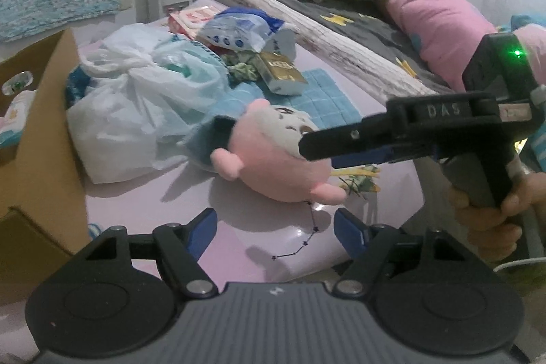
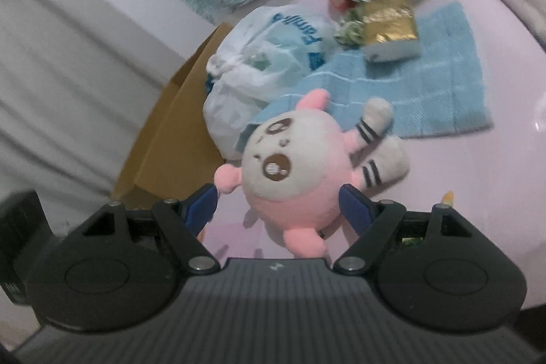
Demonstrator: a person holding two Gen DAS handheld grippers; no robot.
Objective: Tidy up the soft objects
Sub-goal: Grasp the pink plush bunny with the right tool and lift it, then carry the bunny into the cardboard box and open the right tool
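A round pink and white plush toy (image 1: 269, 159) (image 2: 290, 169) lies on the lilac bed sheet (image 1: 143, 210), partly over the edge of a light blue towel (image 1: 327, 98) (image 2: 436, 91). My right gripper (image 2: 278, 205) is open, with the toy's body between its blue pads; the left pad stands clear of it and the right pad is right at its side. In the left wrist view the right gripper (image 1: 317, 152) reaches in from the right against the toy's face. Just short of the toy, my left gripper (image 1: 274, 227) is open and holds nothing.
A tied white plastic bag (image 1: 136, 111) (image 2: 266, 57) and an open cardboard box (image 1: 44, 132) (image 2: 170, 132) sit left of the toy. A gold packet (image 1: 283, 70) and blue-white pack (image 1: 239, 26) lie behind. A grey star blanket and pink pillow (image 1: 433, 23) fill the right.
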